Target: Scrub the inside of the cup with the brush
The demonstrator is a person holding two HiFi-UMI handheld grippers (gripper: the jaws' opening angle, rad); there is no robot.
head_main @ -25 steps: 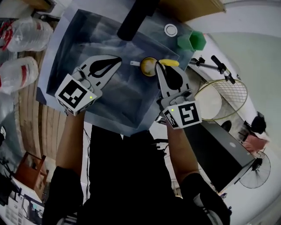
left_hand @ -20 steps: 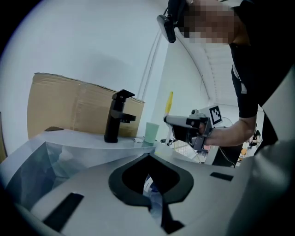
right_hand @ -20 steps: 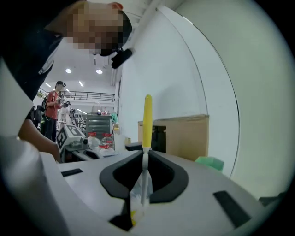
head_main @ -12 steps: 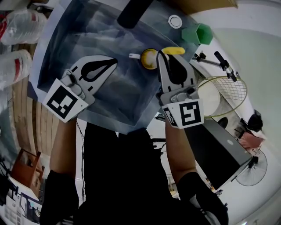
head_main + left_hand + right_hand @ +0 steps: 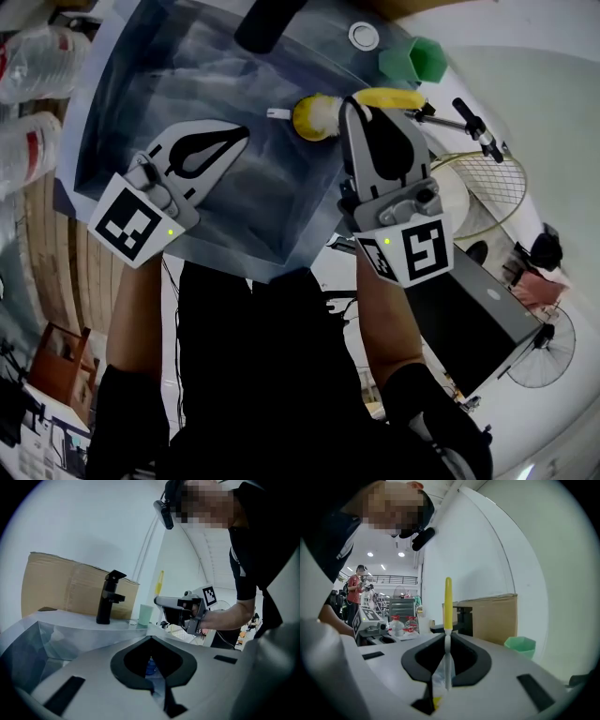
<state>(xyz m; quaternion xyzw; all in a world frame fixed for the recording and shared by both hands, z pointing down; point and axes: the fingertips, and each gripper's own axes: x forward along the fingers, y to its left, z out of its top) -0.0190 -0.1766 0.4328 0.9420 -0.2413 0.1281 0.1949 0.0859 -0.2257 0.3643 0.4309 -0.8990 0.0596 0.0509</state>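
A green cup (image 5: pixel 419 58) stands on the counter at the sink's far right corner; it also shows in the left gripper view (image 5: pixel 146 614) and the right gripper view (image 5: pixel 520 646). My right gripper (image 5: pixel 352 105) is shut on a brush (image 5: pixel 315 116) with a yellow handle, held crosswise over the right side of the sink (image 5: pixel 187 84). In the right gripper view the brush (image 5: pixel 447 606) stands upright between the jaws of that gripper (image 5: pixel 447 639). My left gripper (image 5: pixel 242 135) hovers over the sink's left half, shut with nothing in it (image 5: pixel 150 639).
A black faucet (image 5: pixel 267 23) rises at the back of the sink, with a brown cardboard box (image 5: pixel 70 588) behind it. Plastic bottles (image 5: pixel 28 150) lie left of the sink. A racket (image 5: pixel 478 192) and a stand sit to the right.
My right gripper has risen toward the camera and shifted a little right, carrying the brush with it. The left gripper drifted slightly left and stays shut.
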